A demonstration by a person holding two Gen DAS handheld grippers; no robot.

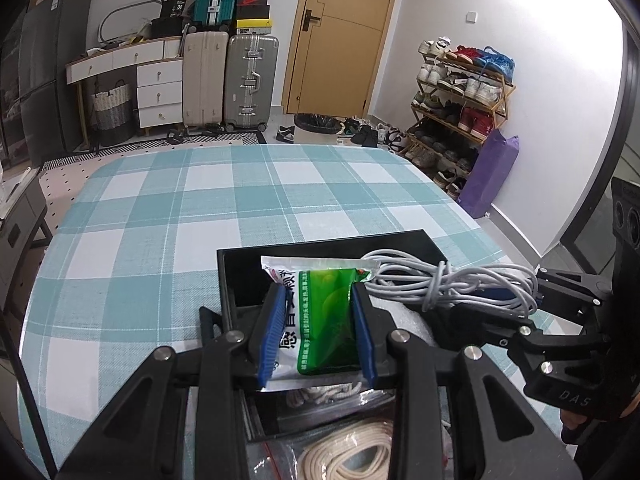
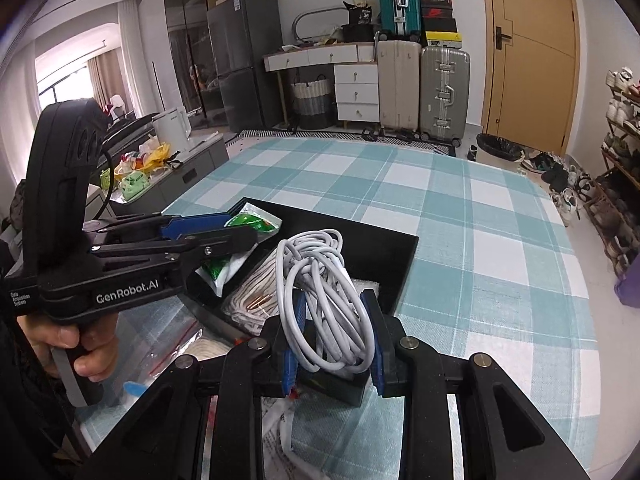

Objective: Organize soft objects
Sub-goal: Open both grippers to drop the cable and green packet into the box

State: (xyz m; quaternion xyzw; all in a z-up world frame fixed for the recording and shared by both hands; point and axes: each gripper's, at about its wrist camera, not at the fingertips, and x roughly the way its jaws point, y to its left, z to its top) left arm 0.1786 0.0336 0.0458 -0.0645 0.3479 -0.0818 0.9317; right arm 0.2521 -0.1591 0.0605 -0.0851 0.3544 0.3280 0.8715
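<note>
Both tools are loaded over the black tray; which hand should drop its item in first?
Probably the right: its tool holds the grey cable coil over bare tray floor. The left tool holds the green packet above the rope bag.

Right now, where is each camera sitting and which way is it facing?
Left wrist: rides the left hand-held gripper, looking down along its fingers at the green packet it clamps above the black tray; the right hand-held gripper shows at right.
Right wrist: rides the right hand-held gripper, clamped on the white cable bundle; the left hand and left hand-held gripper show.
Shared: tray, packet, cable, checked tablecloth, suitcases, door.
</note>
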